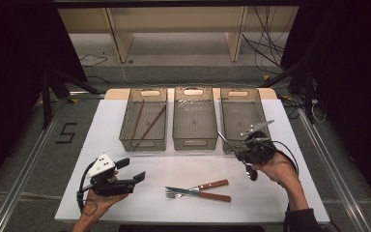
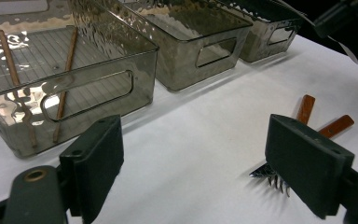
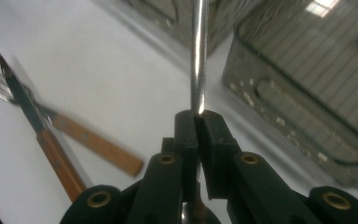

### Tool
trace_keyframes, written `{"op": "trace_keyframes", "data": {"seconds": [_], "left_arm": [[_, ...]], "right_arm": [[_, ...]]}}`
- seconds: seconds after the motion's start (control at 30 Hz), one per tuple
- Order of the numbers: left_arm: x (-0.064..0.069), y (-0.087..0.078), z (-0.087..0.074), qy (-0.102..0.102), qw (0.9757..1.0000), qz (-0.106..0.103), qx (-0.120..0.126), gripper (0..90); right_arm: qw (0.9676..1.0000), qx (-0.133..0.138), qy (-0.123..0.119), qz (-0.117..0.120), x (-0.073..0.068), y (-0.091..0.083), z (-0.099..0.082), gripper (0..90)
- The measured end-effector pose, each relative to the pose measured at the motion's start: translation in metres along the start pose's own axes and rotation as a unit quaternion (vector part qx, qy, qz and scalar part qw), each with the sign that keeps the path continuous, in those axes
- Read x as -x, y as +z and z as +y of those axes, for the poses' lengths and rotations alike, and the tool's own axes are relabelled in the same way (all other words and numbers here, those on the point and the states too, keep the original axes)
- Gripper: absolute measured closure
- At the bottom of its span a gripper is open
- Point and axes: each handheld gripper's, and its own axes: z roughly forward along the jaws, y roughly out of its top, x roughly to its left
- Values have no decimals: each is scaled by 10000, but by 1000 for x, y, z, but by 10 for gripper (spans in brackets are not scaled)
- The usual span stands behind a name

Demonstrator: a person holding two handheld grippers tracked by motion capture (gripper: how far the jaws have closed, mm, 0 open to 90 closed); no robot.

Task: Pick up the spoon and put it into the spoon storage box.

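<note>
Dim room, lit table.
White table (image 1: 125,193) bright overhead; surroundings black; glare on left bin (image 2: 70,70); right gripper view blurred.

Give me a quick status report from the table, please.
Right gripper shut on spoon, near the right bin. Left gripper open, idle. Knife and fork on table.

Three clear bins stand in a row at the far side of the table: left bin (image 1: 143,119), middle bin (image 1: 194,118), right bin (image 1: 241,116). Two chopsticks (image 1: 149,126) lie in the left bin. Near the front lie one knife (image 1: 195,193) and one fork (image 1: 193,188). One spoon (image 1: 244,159) is at the right.
</note>
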Motion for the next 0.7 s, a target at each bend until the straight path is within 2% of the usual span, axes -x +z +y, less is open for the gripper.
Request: {"op": "trace_keyframes", "data": {"seconds": [0.37, 0.7], "left_arm": [[-2, -2, 0, -50, 9999, 26, 84, 187], [-3, -3, 0, -132, 9998, 18, 120, 187]], "right_arm": [[9984, 557, 41, 11, -2, -1, 45, 860], [9974, 724, 40, 17, -3, 7, 78, 860]]}}
